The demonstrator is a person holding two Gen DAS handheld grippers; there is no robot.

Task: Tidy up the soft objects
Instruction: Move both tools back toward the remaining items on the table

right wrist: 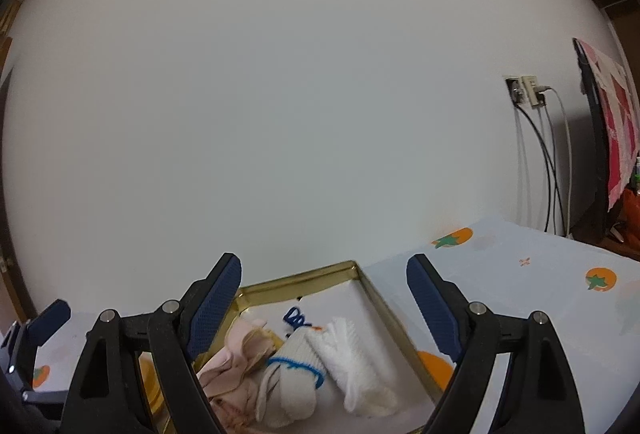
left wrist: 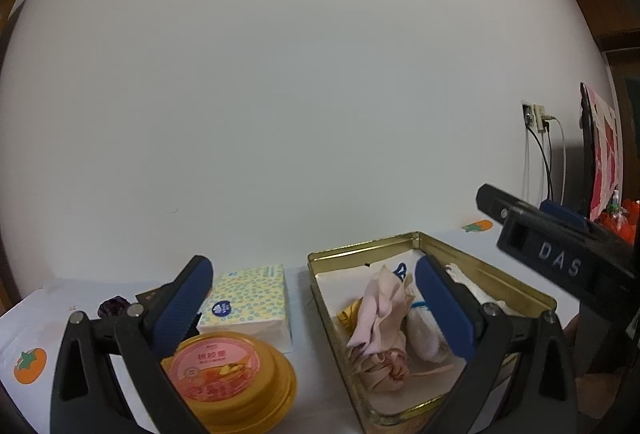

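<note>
**Soft stuff mostly binned, a couple of bits maybe left on the bench**

Both my grippers are empty atm. Left gripper point(left wrist: 312, 298) has its jaws spread wide, nothing between the pads; it sits low, straddling the gap between the tissue pack and the tin. Right gripper point(right wrist: 324, 298) is also wide apart w/ nothing pinched, hanging over the near end of the gold tin point(right wrist: 384, 308).

What's done, as far as I can see: the gold tin point(left wrist: 480, 266) already holds the soft things. Inside it, on the left, a crumpled pink cloth point(left wrist: 380, 318), w/ a bit of yellow showing beside it that I can't identify. Next to that, a white sock w/ blue trim point(right wrist: 288, 378), and right of it a fluffy white sock point(right wrist: 352, 362) touching it. All lie loose in the tin, not folded, piled against each other. There's blue print on the white tin floor behind them.

What's left, my guess: outside the tin on the bench point(left wrist: 308, 394) sits a tissue pack point(left wrist: 252, 298), soft-ish, so prob a candidate to go in or be lined up. Just in front of it, a round yellow food tub w/ pink lid point(left wrist: 224, 370): hard, likely not part of the job. Farther left behind my finger, a small dark purple thing point(left wrist: 113, 305), too small and half hidden to tell what it is; could be another soft item.

So I'd say well past halfway. Bench to the right of the tin shows only the patterned cover, nothing to collect there.
</note>
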